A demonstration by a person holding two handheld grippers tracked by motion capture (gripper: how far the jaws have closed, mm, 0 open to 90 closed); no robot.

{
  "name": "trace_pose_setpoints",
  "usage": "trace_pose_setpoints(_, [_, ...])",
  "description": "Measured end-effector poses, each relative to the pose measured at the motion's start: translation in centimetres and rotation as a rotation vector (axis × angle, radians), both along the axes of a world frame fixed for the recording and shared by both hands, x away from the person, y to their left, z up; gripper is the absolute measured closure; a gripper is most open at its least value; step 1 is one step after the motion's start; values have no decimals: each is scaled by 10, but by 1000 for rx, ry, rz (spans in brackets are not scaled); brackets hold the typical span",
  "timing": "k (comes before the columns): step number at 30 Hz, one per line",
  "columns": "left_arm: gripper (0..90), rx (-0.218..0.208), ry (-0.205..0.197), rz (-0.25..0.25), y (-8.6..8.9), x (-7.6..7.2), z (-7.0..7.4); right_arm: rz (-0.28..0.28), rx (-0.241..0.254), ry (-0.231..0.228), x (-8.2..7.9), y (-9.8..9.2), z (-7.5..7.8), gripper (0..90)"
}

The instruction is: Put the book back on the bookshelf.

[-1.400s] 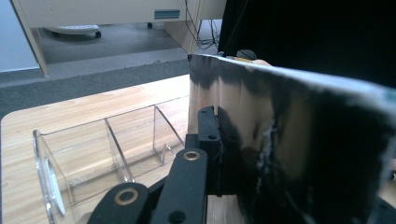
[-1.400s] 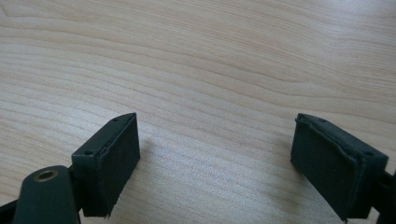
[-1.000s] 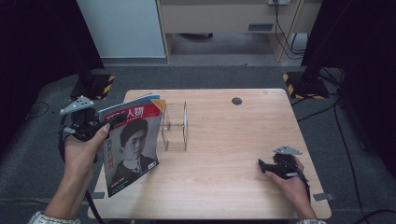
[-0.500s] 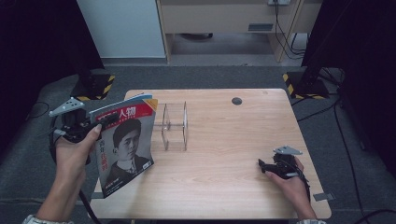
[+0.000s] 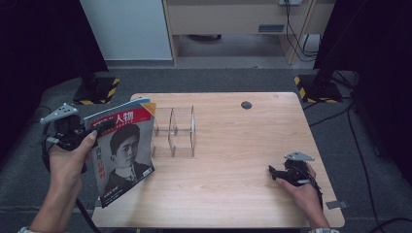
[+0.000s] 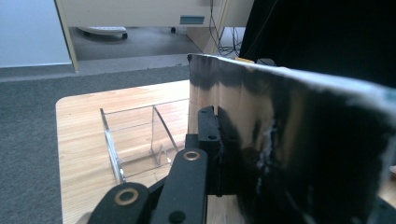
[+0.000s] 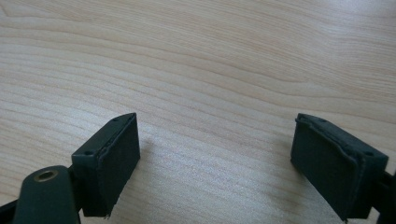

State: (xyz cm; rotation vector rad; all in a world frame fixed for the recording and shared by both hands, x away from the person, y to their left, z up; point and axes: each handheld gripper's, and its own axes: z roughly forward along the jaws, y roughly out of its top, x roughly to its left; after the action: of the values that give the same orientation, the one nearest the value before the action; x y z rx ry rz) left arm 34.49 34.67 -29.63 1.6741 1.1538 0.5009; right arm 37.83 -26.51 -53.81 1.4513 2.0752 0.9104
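Clamped by the left gripper [image 5: 99, 127] at frame left, the magazine [image 5: 122, 154] could sag and snag the rack [image 5: 174, 132]; the right gripper [image 5: 273, 173] rests open.

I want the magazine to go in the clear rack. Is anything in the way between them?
Nothing visible. The left gripper is shut on the magazine, which hangs just left of the clear acrylic rack. The rack's slots look empty, and the right gripper rests open far off.

High view overhead, facing forward-down; tool views close, low; all share table [image 5: 233, 145].
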Motion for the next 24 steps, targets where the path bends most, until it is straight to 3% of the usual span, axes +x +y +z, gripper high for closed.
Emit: trace_pose_setpoints(24, [867, -3, -4, 75, 21, 9, 0, 0, 0, 0, 0, 0, 0, 159])
